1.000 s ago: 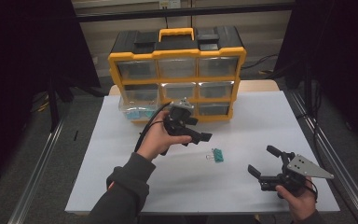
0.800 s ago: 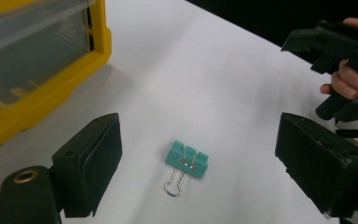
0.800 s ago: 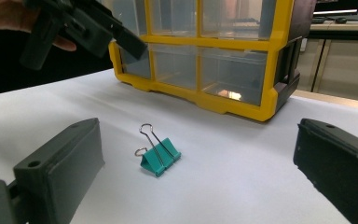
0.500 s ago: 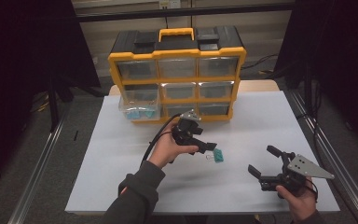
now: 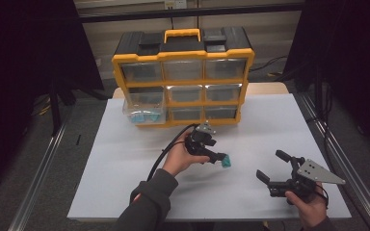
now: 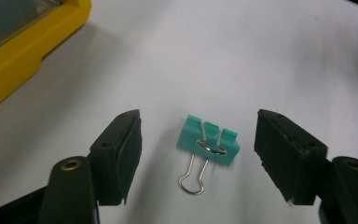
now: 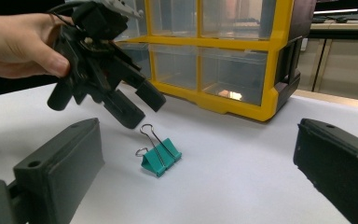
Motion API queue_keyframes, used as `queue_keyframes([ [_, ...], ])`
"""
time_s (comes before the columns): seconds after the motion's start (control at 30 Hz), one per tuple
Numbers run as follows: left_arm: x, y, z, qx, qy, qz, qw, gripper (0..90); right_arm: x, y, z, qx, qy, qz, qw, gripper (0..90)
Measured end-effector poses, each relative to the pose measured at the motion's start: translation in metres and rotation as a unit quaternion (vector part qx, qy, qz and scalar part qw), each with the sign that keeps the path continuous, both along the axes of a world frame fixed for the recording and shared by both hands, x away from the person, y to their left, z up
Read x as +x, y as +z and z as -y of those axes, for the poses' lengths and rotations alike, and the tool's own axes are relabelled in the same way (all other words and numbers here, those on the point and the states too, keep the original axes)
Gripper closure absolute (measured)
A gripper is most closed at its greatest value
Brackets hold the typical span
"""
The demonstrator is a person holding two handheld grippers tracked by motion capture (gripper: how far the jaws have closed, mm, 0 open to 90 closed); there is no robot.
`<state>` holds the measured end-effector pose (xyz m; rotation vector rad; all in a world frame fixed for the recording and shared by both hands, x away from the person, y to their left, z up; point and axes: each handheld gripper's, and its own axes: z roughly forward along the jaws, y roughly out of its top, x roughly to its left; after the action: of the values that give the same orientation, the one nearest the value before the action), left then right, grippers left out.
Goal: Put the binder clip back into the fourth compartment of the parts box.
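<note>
A teal binder clip (image 6: pixel 208 140) with silver wire handles lies on the white table (image 5: pixel 125 159), near its middle (image 5: pixel 226 162). My left gripper (image 5: pixel 217 158) points down at it from the left. Its jaws have just been closing and stand either side of the clip, with clear gaps to both pads (image 6: pixel 126 140). In the right gripper view the left gripper (image 7: pixel 142 112) hangs just above the clip (image 7: pixel 161 156). My right gripper (image 5: pixel 270 165) rests open near the front right, aimed at the clip, nothing between its fingers (image 7: pixel 199 128).
A yellow and black drawer organizer (image 5: pixel 183 82) stands at the back of the table. Its lower left drawer (image 5: pixel 143 113) is pulled out and holds teal clips. Dark metal rails (image 5: pixel 332 149) run along both sides of the table.
My left gripper has come down and to the right from near the organizer to the binder clip. The right gripper has stayed where it was.
</note>
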<state>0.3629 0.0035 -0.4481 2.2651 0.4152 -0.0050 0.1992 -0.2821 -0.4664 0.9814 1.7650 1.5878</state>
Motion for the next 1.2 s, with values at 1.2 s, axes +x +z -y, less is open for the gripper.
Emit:
queue_keyframes([
  [1.2, -0.004, -0.022, 0.014, 0.020, -0.040, -0.020, 0.9988, 50.3, 0.000, 0.000, 0.001, -0.002, 0.001, -0.001, 1.0000, 0.7],
])
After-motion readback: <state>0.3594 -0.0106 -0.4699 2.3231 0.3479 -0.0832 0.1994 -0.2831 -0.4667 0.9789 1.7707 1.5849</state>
